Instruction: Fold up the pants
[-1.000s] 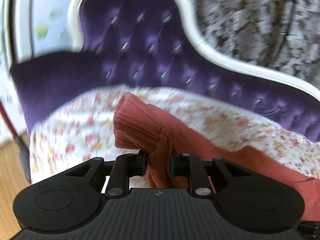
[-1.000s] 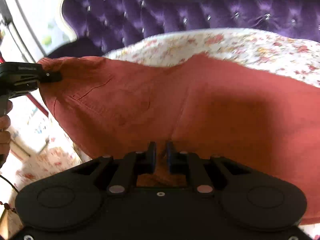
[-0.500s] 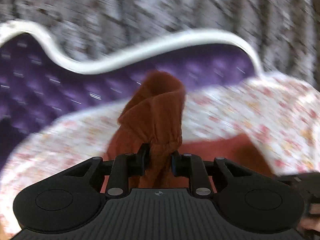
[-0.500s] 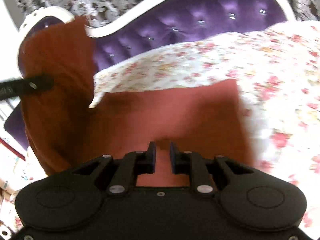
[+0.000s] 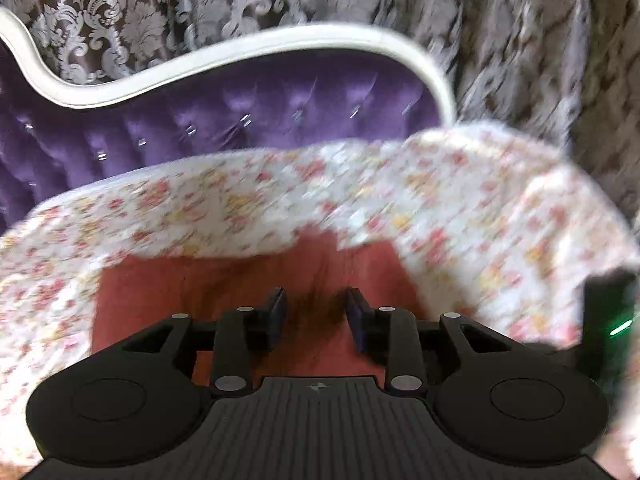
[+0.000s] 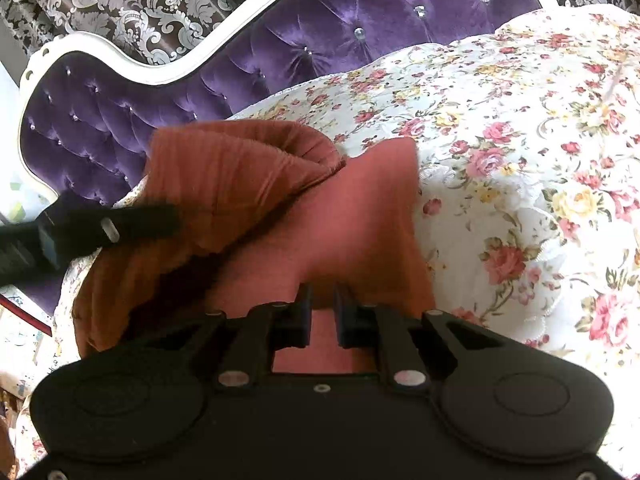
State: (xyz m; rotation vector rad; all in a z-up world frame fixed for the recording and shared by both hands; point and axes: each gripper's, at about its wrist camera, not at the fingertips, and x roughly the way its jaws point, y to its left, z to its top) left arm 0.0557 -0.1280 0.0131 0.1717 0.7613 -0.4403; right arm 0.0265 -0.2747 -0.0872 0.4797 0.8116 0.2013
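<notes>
The rust-coloured pants (image 6: 360, 220) lie doubled over on a floral bed cover (image 6: 520, 140). Their darker ribbed flap (image 6: 240, 168) is folded across the lighter layer. In the left wrist view my left gripper (image 5: 316, 312) hovers low over the flat pants (image 5: 240, 280). Its jaws are opening, and nothing is between them. From the right wrist view, one of the left gripper's black fingers (image 6: 100, 228) rests at the flap's left edge. My right gripper (image 6: 323, 312) sits at the near edge of the pants, its jaws closing to a narrow gap with fabric running between the pads.
A purple tufted headboard (image 6: 320, 40) with a white frame (image 5: 240, 56) stands behind the bed, with patterned curtains (image 5: 520, 60) beyond it. The floral cover (image 5: 480, 208) spreads wide to the right. The right gripper's body (image 5: 608, 320) shows at the left view's right edge.
My left gripper swung right, carrying a bunched end of the pants, then let it go; its jaws now stand apart. The pants went from spread out to folded over.
</notes>
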